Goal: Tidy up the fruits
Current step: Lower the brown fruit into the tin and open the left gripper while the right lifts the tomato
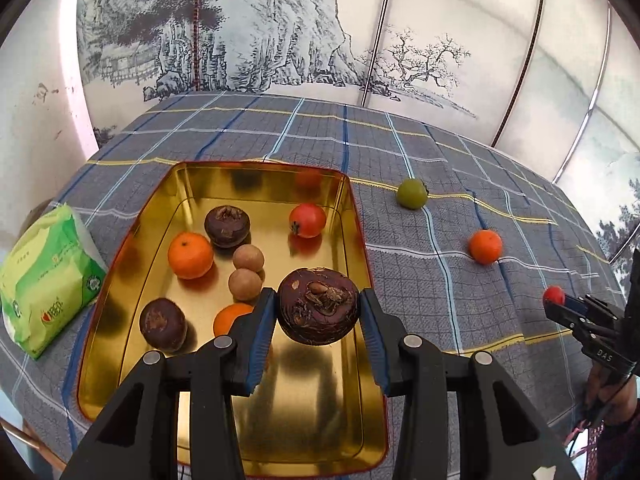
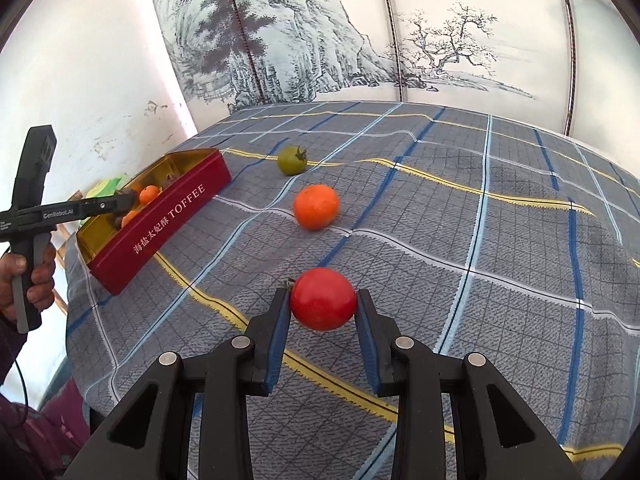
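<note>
My left gripper [image 1: 319, 307] is shut on a dark brown water chestnut [image 1: 318, 305] and holds it above the gold-lined tin tray [image 1: 360, 216]. The tray holds two more water chestnuts [image 1: 227, 225], two oranges [image 1: 190, 255], two tan longans [image 1: 248, 259] and a red tomato [image 1: 307, 220]. My right gripper [image 2: 322, 300] is shut on a red tomato [image 2: 322, 298] just above the checked cloth. An orange [image 2: 315, 206] and a green tomato [image 2: 292, 160] lie on the cloth beyond it. The tray's red side [image 2: 168, 216] shows at the left of the right wrist view.
A green tissue pack [image 1: 48, 276] lies left of the tray. The table is covered by a grey checked cloth [image 2: 460, 220] and stands against a painted screen and a white wall. The left gripper's handle and hand [image 2: 28, 224] show at the left edge.
</note>
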{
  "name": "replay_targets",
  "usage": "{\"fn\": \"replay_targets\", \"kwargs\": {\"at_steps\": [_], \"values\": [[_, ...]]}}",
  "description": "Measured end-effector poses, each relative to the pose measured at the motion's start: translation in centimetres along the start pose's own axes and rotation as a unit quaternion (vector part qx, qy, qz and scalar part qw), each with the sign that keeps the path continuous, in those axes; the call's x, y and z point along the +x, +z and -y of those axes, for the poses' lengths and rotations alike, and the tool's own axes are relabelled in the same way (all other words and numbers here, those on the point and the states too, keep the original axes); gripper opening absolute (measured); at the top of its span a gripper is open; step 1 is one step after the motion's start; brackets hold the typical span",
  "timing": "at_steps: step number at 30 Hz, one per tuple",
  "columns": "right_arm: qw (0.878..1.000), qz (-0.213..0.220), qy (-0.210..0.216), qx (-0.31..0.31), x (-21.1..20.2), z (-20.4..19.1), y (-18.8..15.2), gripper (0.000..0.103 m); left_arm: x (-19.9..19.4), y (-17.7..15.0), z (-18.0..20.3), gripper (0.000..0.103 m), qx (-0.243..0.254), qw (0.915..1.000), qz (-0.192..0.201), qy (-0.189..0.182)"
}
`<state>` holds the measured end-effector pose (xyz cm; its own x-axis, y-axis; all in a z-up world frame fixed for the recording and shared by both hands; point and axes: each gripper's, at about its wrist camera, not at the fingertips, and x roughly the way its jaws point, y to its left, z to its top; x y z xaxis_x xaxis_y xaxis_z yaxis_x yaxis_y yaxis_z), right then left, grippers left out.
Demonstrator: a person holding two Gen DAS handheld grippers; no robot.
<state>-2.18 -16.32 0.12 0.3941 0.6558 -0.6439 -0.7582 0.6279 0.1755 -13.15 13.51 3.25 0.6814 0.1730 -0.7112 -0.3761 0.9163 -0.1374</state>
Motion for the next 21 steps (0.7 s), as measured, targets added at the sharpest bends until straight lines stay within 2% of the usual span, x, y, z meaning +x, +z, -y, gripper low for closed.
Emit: {"fn": "replay_targets", "kwargs": {"at_steps": [21], "values": [[1.000, -0.012, -0.001, 0.004, 0.4, 0.0, -0.3, 0.034, 2.0, 0.5, 1.3, 0.038, 0.038, 0.9989, -0.010, 0.026]]}}
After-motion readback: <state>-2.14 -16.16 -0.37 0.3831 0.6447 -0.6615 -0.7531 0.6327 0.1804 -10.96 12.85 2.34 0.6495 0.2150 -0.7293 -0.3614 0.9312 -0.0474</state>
